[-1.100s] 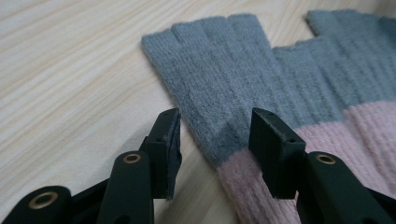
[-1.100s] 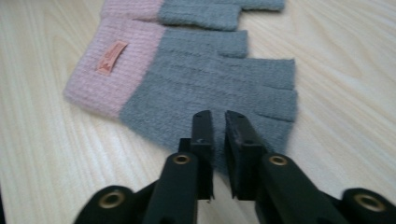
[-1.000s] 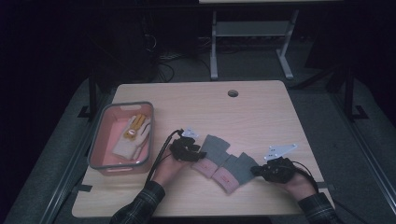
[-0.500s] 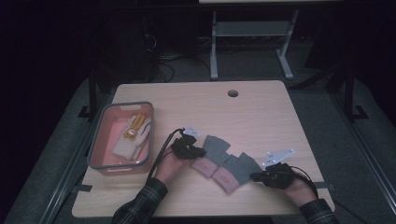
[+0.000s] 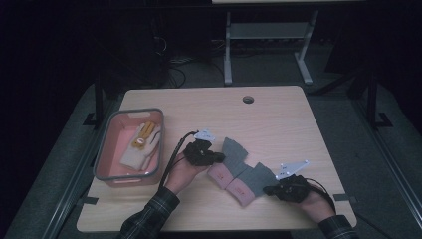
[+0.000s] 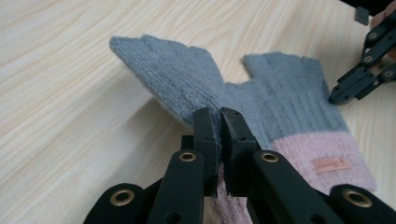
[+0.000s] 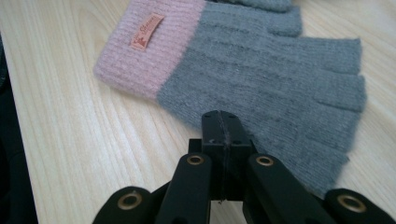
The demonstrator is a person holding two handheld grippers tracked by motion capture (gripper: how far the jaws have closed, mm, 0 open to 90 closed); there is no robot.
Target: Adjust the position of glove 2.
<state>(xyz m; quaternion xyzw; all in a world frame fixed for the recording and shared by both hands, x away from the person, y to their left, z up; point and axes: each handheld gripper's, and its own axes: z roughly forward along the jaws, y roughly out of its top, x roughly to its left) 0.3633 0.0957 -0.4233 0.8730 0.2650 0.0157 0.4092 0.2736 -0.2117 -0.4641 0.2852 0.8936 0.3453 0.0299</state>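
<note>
Two fingerless knit gloves, grey with pink cuffs, lie side by side on the light wooden table (image 5: 278, 114), near its front edge, between the person's two hands.

Left gripper (image 5: 215, 158): in the left gripper view its jaws have just been closing and now stand pinched together on the left glove (image 6: 187, 84), with a fold of grey and pink knit caught between the pads. The grey finger end of this glove is raised off the table surface and tilts upward from the grip; the pink cuff runs beneath the jaws toward the camera. In the high view the same glove (image 5: 230, 160) extends from the gripper tips toward the table centre.

Right gripper (image 5: 268, 189): in the right gripper view the jaws are pressed fully together at the edge of the right glove (image 7: 280, 74), on its grey portion below the cuff. A thin line of grey knit appears to sit between the pads, though the dark jaw faces make this hard to confirm. This glove lies flat, its pink cuff bearing a small orange label (image 7: 146, 31), and its short finger ends point away from the cuff. In the high view the right glove (image 5: 251, 180) lies just beside the left one, the two touching along their edges.

A pink bin (image 5: 107, 164) with a grey rim stands at the left of the table, well apart from the gloves, and holds a pale, folded fabric item with a yellow part.
</note>
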